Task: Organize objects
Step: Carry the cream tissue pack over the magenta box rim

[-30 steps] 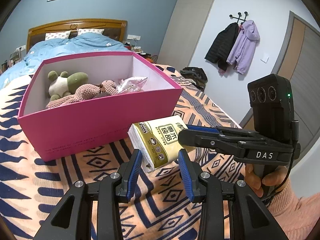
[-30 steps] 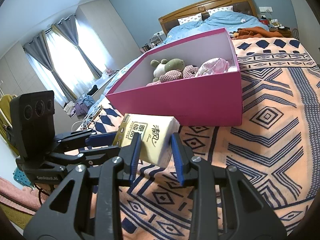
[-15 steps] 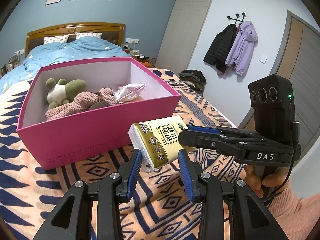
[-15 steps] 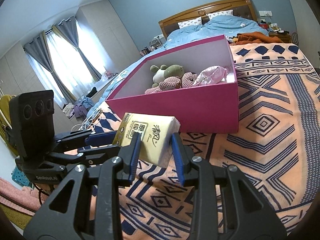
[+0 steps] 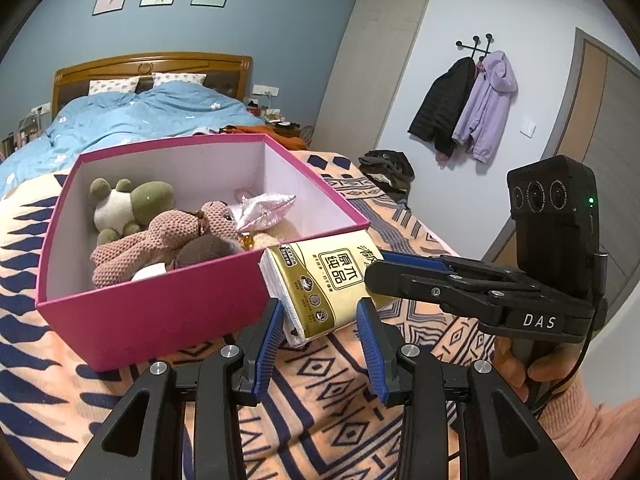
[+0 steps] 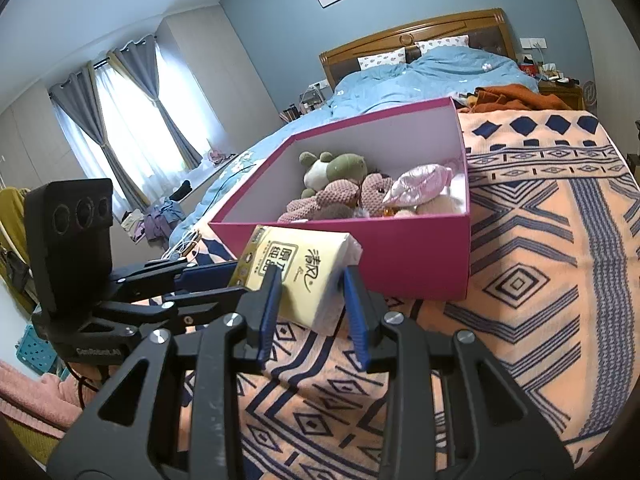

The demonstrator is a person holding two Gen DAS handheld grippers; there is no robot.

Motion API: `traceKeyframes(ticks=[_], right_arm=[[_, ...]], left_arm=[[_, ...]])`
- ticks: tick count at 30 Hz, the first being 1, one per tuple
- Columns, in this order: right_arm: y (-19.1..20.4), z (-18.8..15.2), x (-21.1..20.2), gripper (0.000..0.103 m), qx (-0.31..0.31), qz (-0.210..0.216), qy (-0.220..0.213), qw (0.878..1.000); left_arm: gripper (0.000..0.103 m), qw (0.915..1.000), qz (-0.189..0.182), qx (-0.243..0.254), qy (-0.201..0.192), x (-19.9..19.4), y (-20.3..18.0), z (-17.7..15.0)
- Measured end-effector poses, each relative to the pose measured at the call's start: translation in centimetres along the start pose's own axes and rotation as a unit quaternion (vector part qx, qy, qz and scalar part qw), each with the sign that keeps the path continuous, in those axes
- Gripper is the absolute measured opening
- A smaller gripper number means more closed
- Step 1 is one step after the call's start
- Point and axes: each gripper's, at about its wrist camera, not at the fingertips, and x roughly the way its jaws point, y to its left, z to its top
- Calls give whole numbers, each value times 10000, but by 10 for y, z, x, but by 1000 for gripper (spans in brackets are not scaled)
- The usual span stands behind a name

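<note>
A gold and white tissue pack (image 5: 324, 280) is held in the air between both grippers, just in front of the pink box (image 5: 160, 312). My left gripper (image 5: 318, 312) is shut on one end of the pack. My right gripper (image 6: 310, 284) is shut on the other end of the pack (image 6: 296, 268). The pink box (image 6: 420, 256) stands open on the patterned blanket. It holds a green frog plush (image 5: 128, 204), a pink knitted plush (image 5: 160, 240) and a shiny pink pouch (image 5: 264, 210).
The orange and navy patterned blanket (image 6: 540, 280) covers the bed around the box. A blue duvet (image 5: 140, 120) and the wooden headboard (image 5: 152, 68) lie beyond. Jackets (image 5: 464, 100) hang on the right wall. Curtained windows (image 6: 132, 120) are at the left.
Both grippers have risen with the tissue pack, so more of the box's inside shows. The grip on the pack is unchanged.
</note>
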Motion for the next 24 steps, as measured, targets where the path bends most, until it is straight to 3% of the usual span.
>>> traceKeyframes(ticks=[24], right_arm=[[-9, 34, 7, 35, -71, -37, -194, 9998]], left_arm=[[38, 9999, 95, -30, -117, 15, 10, 27]])
